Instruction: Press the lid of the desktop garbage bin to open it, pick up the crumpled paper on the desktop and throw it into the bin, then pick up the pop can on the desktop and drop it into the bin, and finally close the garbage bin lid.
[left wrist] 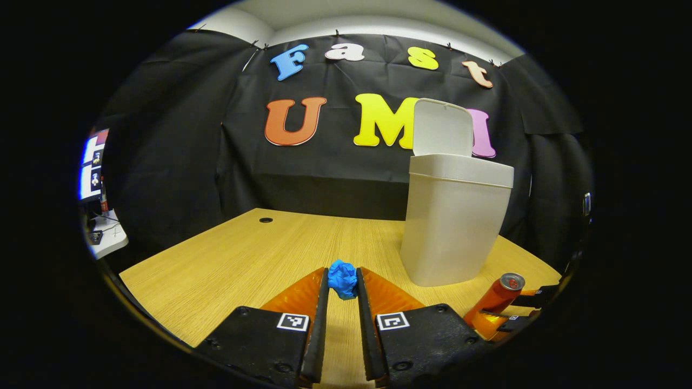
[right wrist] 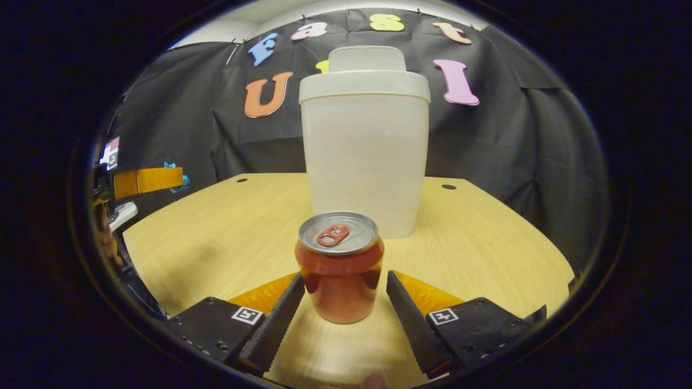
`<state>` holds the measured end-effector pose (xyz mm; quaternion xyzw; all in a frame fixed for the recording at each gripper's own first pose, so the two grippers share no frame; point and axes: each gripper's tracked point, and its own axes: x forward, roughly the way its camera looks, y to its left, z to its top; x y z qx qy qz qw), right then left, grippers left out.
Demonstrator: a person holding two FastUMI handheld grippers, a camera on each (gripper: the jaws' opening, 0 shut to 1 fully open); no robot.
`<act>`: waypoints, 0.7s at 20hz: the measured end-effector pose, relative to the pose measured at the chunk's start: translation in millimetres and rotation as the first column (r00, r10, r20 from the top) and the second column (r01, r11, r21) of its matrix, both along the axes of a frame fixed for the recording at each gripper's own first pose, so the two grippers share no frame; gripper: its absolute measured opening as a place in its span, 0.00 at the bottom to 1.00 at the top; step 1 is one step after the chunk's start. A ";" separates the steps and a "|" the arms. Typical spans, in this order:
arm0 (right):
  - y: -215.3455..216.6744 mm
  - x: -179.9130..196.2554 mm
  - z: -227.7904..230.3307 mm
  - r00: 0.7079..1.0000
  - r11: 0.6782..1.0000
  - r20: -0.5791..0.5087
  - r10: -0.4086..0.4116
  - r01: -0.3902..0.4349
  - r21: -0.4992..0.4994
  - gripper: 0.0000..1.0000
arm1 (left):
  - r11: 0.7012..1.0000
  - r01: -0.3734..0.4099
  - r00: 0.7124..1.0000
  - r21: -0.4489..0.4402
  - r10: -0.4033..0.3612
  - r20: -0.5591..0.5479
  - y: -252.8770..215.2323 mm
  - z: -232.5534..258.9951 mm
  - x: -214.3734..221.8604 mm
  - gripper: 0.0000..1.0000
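The blue crumpled paper [left wrist: 343, 282] sits pinched between the fingertips of my left gripper [left wrist: 343, 272], which is shut on it. In the right gripper view that paper [right wrist: 177, 182] hangs above the table's left edge beside a finger [right wrist: 146, 182] of the left gripper. The white bin [left wrist: 454, 227] stands to the right, its lid [left wrist: 442, 128] tipped upright and open. The orange pop can [right wrist: 339, 270] stands upright between the fingers of my right gripper [right wrist: 345, 276], which is open with a gap on each side. Behind the can is the bin [right wrist: 365, 156].
The wooden table [left wrist: 227, 259] has cable holes [left wrist: 265, 220] [right wrist: 448, 187] near its back edge. The can [left wrist: 500, 294] and right gripper [left wrist: 520, 309] lie just right of the bin's base. Screens and a white desk [left wrist: 97, 173] stand beyond the table's left edge.
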<state>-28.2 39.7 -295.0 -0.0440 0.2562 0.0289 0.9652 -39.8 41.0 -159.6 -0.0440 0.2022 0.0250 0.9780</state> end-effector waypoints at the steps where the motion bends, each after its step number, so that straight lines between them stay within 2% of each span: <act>1: 1.9 0.4 -1.8 1.000 1.000 -0.014 0.001 -0.001 0.013 0.95 | 1.000 -0.001 1.000 0.000 0.001 0.007 0.0 2.7 1.3 0.32; 7: 0.6 5.6 -2.7 0.999 1.000 -0.041 -0.017 0.017 0.006 0.94 | 1.000 0.015 0.999 0.016 -0.016 0.049 -8.3 21.0 13.0 0.31; 8: -2.6 5.4 -1.9 0.998 1.000 -0.050 -0.025 0.025 0.005 0.91 | 1.000 0.021 0.998 0.012 -0.021 0.053 -11.0 22.3 14.9 0.31; 9: -4.5 6.1 0.3 0.998 1.000 -0.049 -0.030 0.030 0.004 0.83 | 1.000 0.026 0.998 0.009 -0.027 0.053 -13.7 23.2 15.7 0.31; 14: -7.1 -1.0 15.4 0.999 1.000 -0.036 -0.017 0.017 0.019 0.81 | 0.999 0.053 0.996 -0.001 -0.053 0.075 -27.8 37.4 28.6 0.31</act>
